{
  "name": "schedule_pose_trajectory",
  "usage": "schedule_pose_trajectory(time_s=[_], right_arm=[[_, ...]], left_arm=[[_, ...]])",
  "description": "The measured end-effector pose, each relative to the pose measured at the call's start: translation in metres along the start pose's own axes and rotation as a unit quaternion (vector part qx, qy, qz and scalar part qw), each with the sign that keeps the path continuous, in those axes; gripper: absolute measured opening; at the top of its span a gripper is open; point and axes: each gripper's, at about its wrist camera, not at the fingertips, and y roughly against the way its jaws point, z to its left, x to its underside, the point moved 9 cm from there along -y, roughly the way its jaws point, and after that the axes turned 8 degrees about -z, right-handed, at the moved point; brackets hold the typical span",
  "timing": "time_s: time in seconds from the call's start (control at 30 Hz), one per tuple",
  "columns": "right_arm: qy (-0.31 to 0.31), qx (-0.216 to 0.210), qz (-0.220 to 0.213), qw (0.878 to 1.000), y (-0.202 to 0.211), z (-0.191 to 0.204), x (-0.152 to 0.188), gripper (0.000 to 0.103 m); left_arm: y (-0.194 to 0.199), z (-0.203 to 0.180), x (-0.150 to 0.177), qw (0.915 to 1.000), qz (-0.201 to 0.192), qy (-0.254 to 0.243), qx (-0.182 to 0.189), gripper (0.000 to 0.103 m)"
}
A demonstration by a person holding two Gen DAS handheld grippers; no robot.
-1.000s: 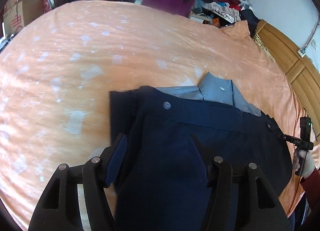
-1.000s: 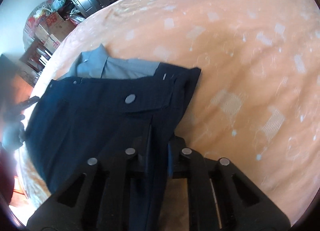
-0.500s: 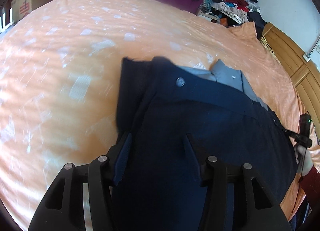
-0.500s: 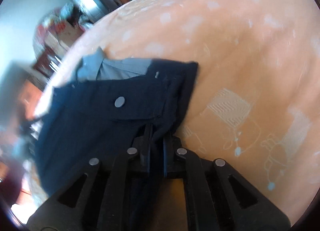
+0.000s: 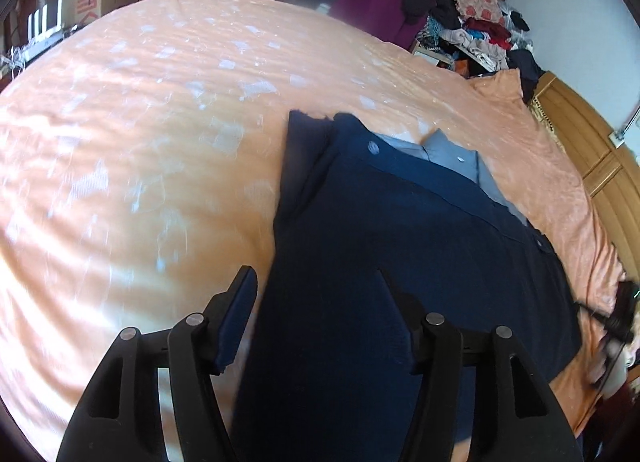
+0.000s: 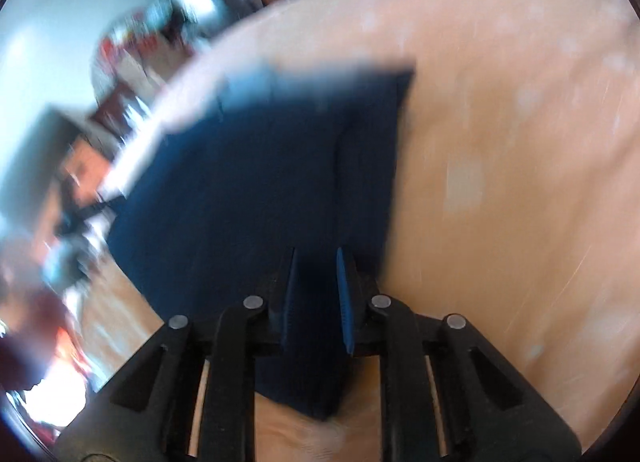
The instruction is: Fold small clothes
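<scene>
Two garments lie on the orange bedspread (image 5: pixel 160 142): a pair of navy shorts (image 5: pixel 380 262) and, partly under their waistband at about one o'clock, a grey-blue collared shirt (image 5: pixel 448 150) that looks already folded flat. The shorts fill the lower middle of the left wrist view, their waistband running from twelve toward three o'clock with a pale button (image 5: pixel 373 147) near its upper end.

The left gripper (image 5: pixel 320 326) has its fingers spread wide, one on either side of a band of navy cloth at six o'clock; the cloth passes between them, but nothing is pinched. In the right wrist view, badly blurred, the right gripper (image 6: pixel 318 298) has its blue pads (image 6: pixel 343 298) drawn close, with dark cloth in the narrow gap. It seems clenched on an edge of the shorts, though the blur leaves a slim doubt. A person's hand (image 5: pixel 616 362) shows at four o'clock in the left view, at the bed's edge.

By my reading, the fold is under way rather than finished. One strip along the shorts' edge at eleven o'clock appears doubled over, and the right side looks lifted or carried. What remains, as far as one can judge, is laying that held portion down squarely, smoothing it, and perhaps one further fold to make a compact bundle beside or on the shirt.
</scene>
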Motion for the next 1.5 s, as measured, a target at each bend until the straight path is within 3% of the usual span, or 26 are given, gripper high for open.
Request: schedule_pose_trajectory(time_s=[0.07, 0.17, 0.23, 0.4, 0.47, 0.53, 0.63, 0.7, 0.8, 0.83, 0.87, 0.9, 0.93, 0.97, 1.07, 1.1, 1.2, 1.3, 1.33, 1.5], right_arm=[[-0.011, -0.007, -0.018, 1.000, -0.006, -0.006, 0.000, 0.008], [-0.031, -0.014, -0.033, 0.999, -0.004, -0.009, -0.012, 0.009], [-0.037, -0.006, -0.043, 0.998, 0.005, -0.010, -0.014, 0.011], [-0.038, -0.035, -0.067, 0.996, 0.028, 0.016, -0.005, 0.021], [-0.038, -0.040, -0.049, 0.997, 0.017, 0.021, 0.010, 0.029], [-0.031, -0.031, -0.039, 0.998, 0.004, 0.020, 0.021, 0.029], [-0.045, -0.047, -0.037, 0.997, 0.000, 0.019, 0.016, 0.029], [-0.054, -0.055, -0.038, 0.996, 0.002, 0.017, 0.018, 0.029], [-0.051, -0.053, -0.038, 0.997, 0.003, 0.018, 0.019, 0.029], [-0.052, -0.056, -0.038, 0.996, 0.006, 0.015, 0.019, 0.029], [-0.057, -0.063, -0.038, 0.996, 0.005, 0.014, 0.019, 0.029], [-0.062, -0.069, -0.038, 0.995, 0.004, 0.012, 0.020, 0.029], [-0.069, -0.076, -0.039, 0.994, 0.004, 0.010, 0.019, 0.029], [-0.074, -0.081, -0.039, 0.993, 0.004, 0.010, 0.019, 0.029], [-0.080, -0.088, -0.040, 0.992, 0.004, 0.008, 0.019, 0.029], [-0.081, -0.090, -0.040, 0.992, 0.004, 0.008, 0.019, 0.029], [-0.086, -0.094, -0.041, 0.991, 0.004, 0.007, 0.018, 0.029], [-0.086, -0.094, -0.041, 0.991, 0.003, 0.009, 0.018, 0.029], [-0.086, -0.094, -0.041, 0.991, 0.003, 0.009, 0.018, 0.030], [-0.086, -0.096, -0.041, 0.991, 0.003, 0.009, 0.018, 0.030]], left_arm=[[-0.001, 0.001, 0.011, 0.9999, 0.007, 0.009, -0.002, 0.063], [-0.001, 0.002, 0.025, 0.9995, 0.013, 0.028, -0.008, 0.063], [0.006, -0.004, 0.027, 0.9996, 0.010, 0.027, -0.004, 0.063], [0.032, -0.022, 0.029, 0.9999, -0.004, 0.010, -0.001, 0.063], [0.049, -0.049, 0.029, 0.9990, -0.019, -0.009, 0.038, 0.063], [0.057, -0.076, 0.030, 0.9962, -0.026, -0.022, 0.080, 0.063], [0.045, -0.120, 0.039, 0.9856, 0.000, -0.040, 0.164, 0.064], [0.027, -0.127, 0.044, 0.9825, 0.019, -0.033, 0.182, 0.064], [0.007, -0.095, 0.044, 0.9940, 0.016, -0.021, 0.106, 0.063], [0.005, -0.069, 0.043, 0.9986, 0.010, -0.009, 0.051, 0.062], [0.005, -0.041, 0.045, 0.9999, 0.007, 0.009, -0.002, 0.048], [0.012, -0.016, 0.046, 0.9986, -0.006, 0.052, -0.010, 0.030], [0.020, 0.002, 0.046, 0.9937, -0.019, 0.110, 0.015, 0.027], [0.029, 0.016, 0.046, 0.9891, -0.032, 0.143, 0.017, 0.027], [0.057, 0.033, 0.045, 0.9866, -0.064, 0.142, -0.049, 0.065], [0.069, 0.036, 0.046, 0.9830, -0.081, 0.152, -0.064, 0.065], [0.087, 0.024, 0.051, 0.9812, -0.091, 0.165, -0.043, 0.065], [0.088, -0.013, 0.054, 0.9808, -0.083, 0.172, 0.042, 0.065], [0.085, -0.021, 0.056, 0.9810, -0.074, 0.171, 0.054, 0.065], [0.051, -0.029, 0.078, 0.9775, -0.022, 0.203, 0.050, 0.065]])
